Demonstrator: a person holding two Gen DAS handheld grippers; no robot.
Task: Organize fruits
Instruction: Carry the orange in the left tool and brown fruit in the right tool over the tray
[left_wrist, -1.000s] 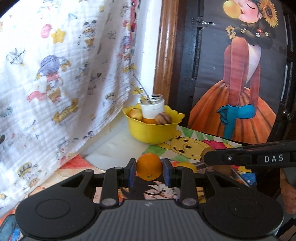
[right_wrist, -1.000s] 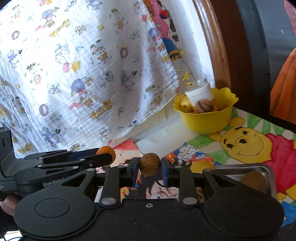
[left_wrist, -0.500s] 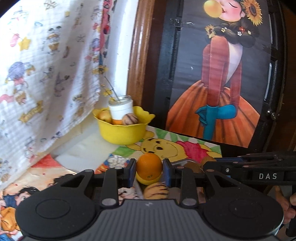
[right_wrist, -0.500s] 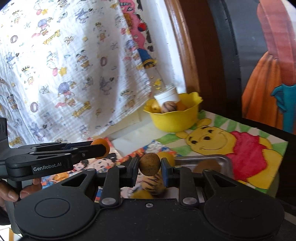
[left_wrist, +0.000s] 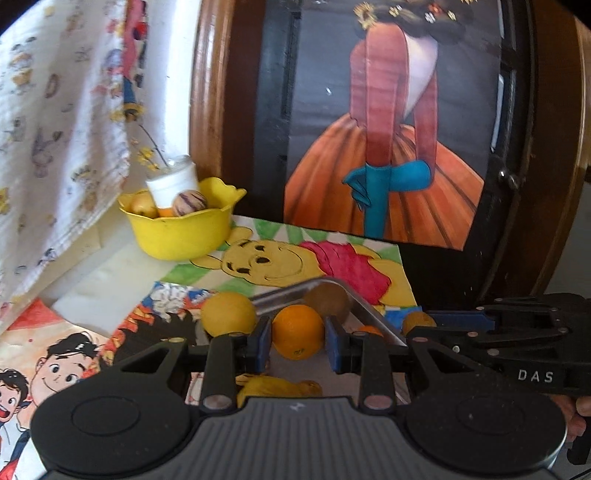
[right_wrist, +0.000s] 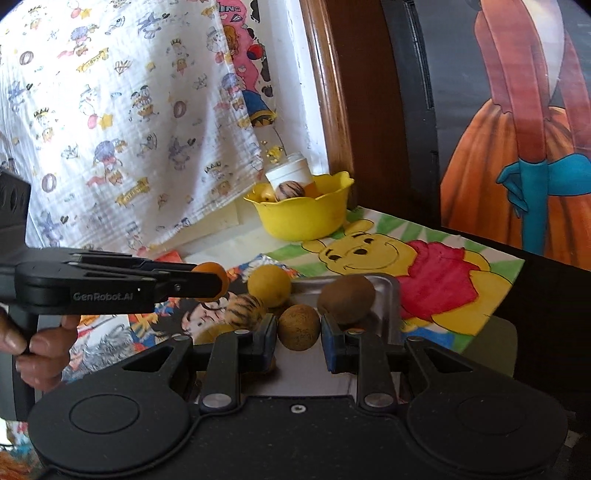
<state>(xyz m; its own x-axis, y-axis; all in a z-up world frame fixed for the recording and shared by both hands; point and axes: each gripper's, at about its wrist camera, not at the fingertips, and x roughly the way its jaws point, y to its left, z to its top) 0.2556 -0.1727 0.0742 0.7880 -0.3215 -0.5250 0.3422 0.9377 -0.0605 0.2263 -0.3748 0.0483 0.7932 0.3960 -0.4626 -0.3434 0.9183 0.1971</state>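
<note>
We grip the orange (left_wrist: 297, 331) in the left gripper (left_wrist: 297, 345) and a brown fruit (right_wrist: 298, 329) in the right gripper (right_wrist: 298, 343); both look round, firm, light, pinched across their middles, so they could roll once released.

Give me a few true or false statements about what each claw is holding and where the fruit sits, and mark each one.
1. The left claw is shut on an orange. True.
2. The right claw is empty. False: it is shut on a brown round fruit.
3. The yellow bowl holds fruit and a white jar. True.
4. The metal tray is empty. False: a brown kiwi-like fruit lies in it.
5. The yellow bowl stands on the metal tray. False: it stands apart, near the patterned cloth.
</note>
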